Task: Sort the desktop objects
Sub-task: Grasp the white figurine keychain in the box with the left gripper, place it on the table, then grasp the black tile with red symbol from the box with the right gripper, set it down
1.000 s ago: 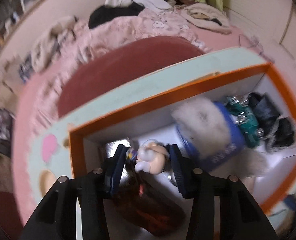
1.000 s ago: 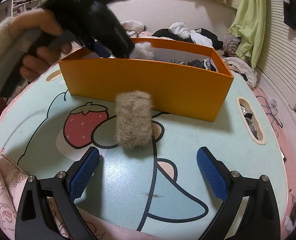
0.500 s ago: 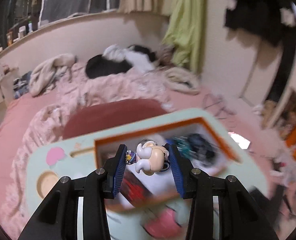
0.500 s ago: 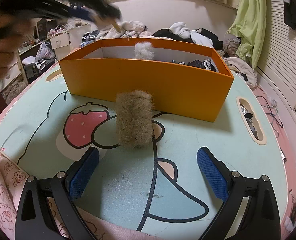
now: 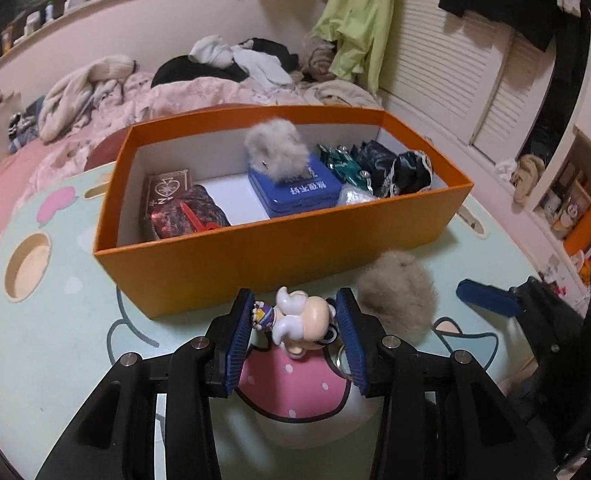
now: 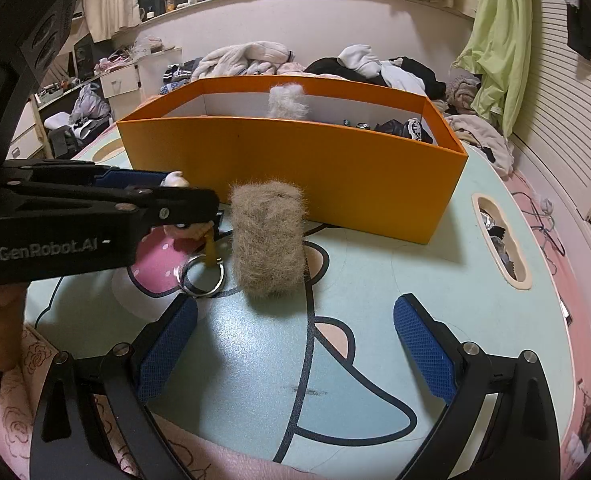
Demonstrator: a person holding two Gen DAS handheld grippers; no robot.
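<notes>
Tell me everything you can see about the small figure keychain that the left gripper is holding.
The figure keychain is a small cartoon doll of glossy plastic, with a cream-peach body, white parts and a purple piece bearing a yellow star. It lies sideways between the blue pads of the left gripper, which is shut on it, just in front of the orange box and beside the tan fuzzy ball. In the right wrist view, a yellow strap hangs from it to a metal key ring that rests on the table.
</notes>
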